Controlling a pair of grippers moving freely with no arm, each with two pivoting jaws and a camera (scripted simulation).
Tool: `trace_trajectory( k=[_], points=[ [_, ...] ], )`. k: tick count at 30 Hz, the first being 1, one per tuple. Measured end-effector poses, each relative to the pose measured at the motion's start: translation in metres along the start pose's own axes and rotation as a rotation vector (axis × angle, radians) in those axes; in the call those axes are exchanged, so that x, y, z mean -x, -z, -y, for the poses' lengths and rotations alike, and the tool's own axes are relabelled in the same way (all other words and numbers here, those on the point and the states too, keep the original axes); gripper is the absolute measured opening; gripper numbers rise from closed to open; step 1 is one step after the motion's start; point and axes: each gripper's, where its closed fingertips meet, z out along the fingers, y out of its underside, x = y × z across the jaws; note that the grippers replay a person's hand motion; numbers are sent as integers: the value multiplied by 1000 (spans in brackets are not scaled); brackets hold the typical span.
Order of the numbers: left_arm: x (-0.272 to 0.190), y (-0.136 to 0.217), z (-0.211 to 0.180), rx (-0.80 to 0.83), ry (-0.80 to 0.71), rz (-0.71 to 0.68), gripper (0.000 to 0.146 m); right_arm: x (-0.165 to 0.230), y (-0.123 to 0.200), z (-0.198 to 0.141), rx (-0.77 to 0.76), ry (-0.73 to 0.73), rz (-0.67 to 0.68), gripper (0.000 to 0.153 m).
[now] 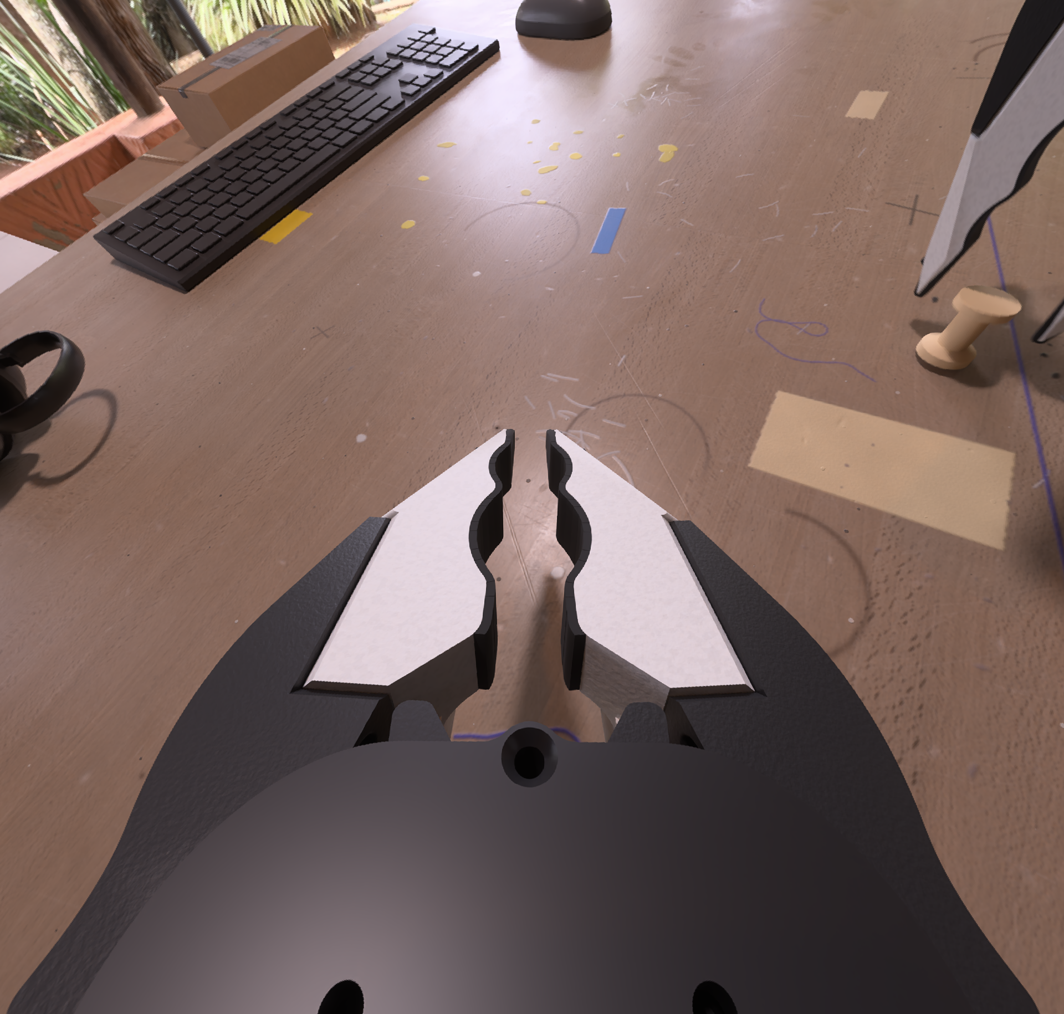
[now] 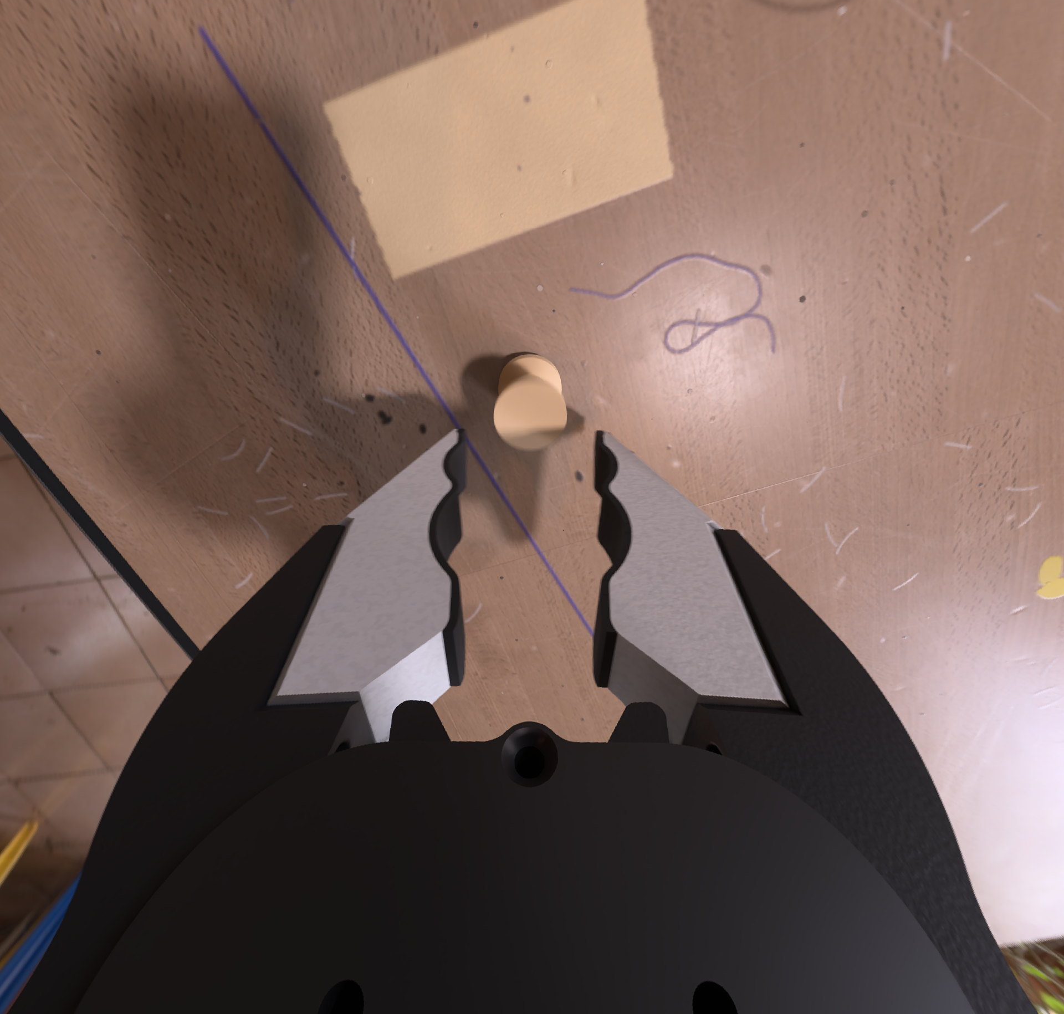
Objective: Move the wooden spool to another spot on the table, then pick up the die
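Note:
The pale wooden spool (image 2: pixel 528 408) stands upright on the brown table, seen from above in the right wrist view. My right gripper (image 2: pixel 529 439) is open and hovers over it, the spool just beyond and between the fingertips, apart from them. In the left wrist view the spool (image 1: pixel 961 331) stands at the far right, under the right gripper's fingers (image 1: pixel 979 192). My left gripper (image 1: pixel 529 436) is nearly closed, with only a narrow gap, empty, low over the table middle. No die shows in either view.
A black keyboard (image 1: pixel 299 151), a black mouse (image 1: pixel 563 10) and a cardboard box (image 1: pixel 242 79) lie at the far left. Black headphones (image 1: pixel 34 376) sit at the left edge. A tan patch (image 2: pixel 495 128) lies past the spool. The table edge (image 2: pixel 98 537) runs at left.

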Motion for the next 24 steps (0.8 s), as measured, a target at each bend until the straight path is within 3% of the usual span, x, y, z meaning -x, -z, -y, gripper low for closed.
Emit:
trace_trajectory(
  k=[1, 5, 9, 12, 15, 19, 24],
  points=[
    [0, 0, -1, 3, -1, 1, 11, 0, 1, 1, -33, -15, -2, 53],
    [0, -2, -4, 25, -8, 6, 11, 2, 24, 3, -209, -64, -12, 55],
    [1, -3, -6, 38, -30, 20, 11, -2, 101, -7, -505, -75, -136, 55],
    [0, -3, -7, 41, -33, 20, 11, -16, 168, -53, -590, -155, -335, 56],
    [-1, -4, -8, 45, -27, 15, 11, -29, 204, -124, -527, -287, -473, 57],
    [-1, -5, -10, 53, -28, 15, 11, -34, 197, -216, -343, -470, -499, 55],
    [0, -6, -7, 23, -14, 15, 11, -35, 137, -274, -276, -652, -368, 52]
  ],
)
